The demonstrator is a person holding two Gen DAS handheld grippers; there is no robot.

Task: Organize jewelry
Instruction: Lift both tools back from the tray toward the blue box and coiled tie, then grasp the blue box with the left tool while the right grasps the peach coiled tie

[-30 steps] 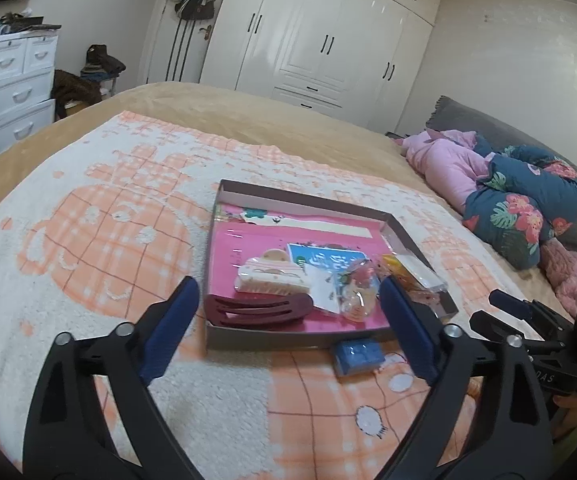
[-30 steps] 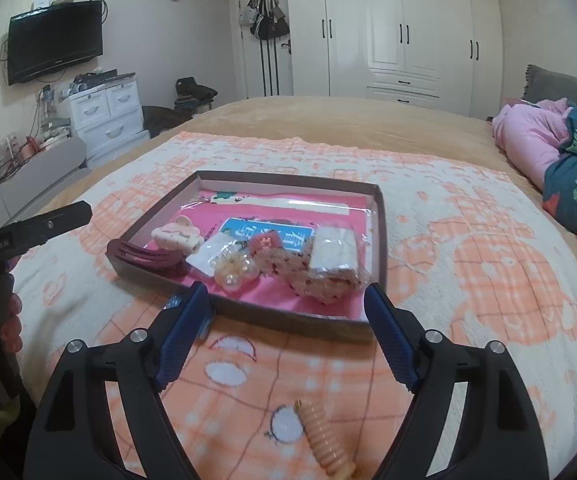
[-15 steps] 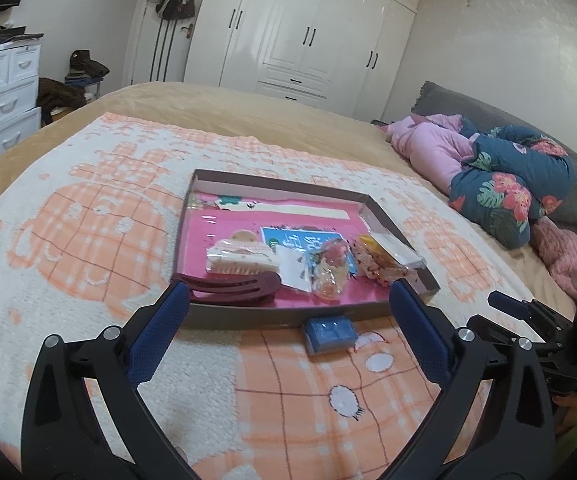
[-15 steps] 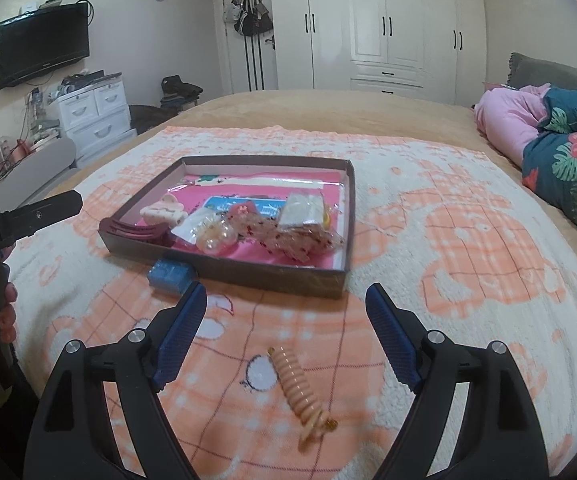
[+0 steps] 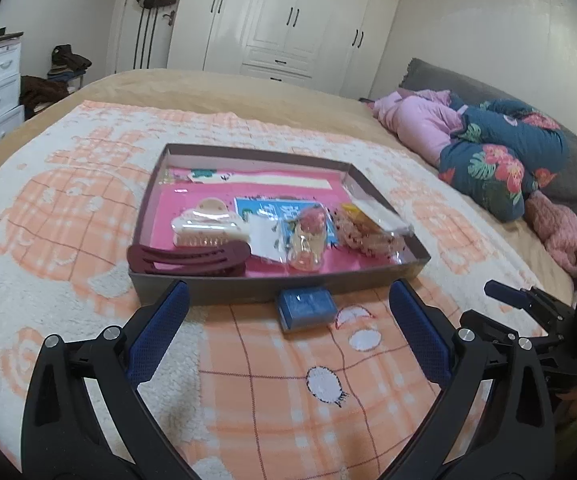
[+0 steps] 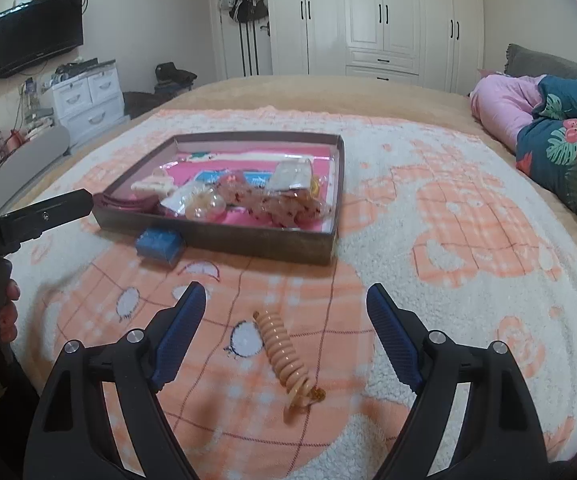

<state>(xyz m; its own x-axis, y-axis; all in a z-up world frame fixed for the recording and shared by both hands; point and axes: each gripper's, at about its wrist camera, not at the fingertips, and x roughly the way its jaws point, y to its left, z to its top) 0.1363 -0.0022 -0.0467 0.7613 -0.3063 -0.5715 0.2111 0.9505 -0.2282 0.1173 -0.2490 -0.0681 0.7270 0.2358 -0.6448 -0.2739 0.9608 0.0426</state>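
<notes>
1. The left gripper (image 5: pixel 284 336) was held low over the blanket (image 5: pixel 68 240), its jaws spread wide and holding nothing.
2. The right gripper (image 6: pixel 286 320) also had its jaws wide apart and empty; it hovered above a peach spiral hair tie (image 6: pixel 284 354), which lay on the blanket between the two fingers without touching them.
3. A small blue box (image 5: pixel 306 307) lay on the blanket just beside the near wall of the tray (image 5: pixel 248 290), perhaps touching it; the view was not sharp enough to be sure.
4. Inside the tray, at the near left corner, a dark red hair clip (image 5: pixel 188 258) rested with one end over the rim.
5. Just behind it stood a cream claw clip (image 5: pixel 208 226).
6. In the middle of the tray there were small clear bags with hair ornaments (image 5: pixel 308 236), lying on a blue card (image 5: pixel 256 208).
7. At the right side of the tray a spotted scrunchie in a plastic wrap (image 5: pixel 368 236) lay against the wall.
8. Along the far wall of the tray a long white card (image 5: pixel 272 181) lay flat on the pink bottom.
9. Far to the right on the bed, a pink and floral bundle of clothes (image 5: pixel 488 152) lay well apart from the tray.
10. Behind the bed stood a white wardrobe (image 5: pixel 288 20).
</notes>
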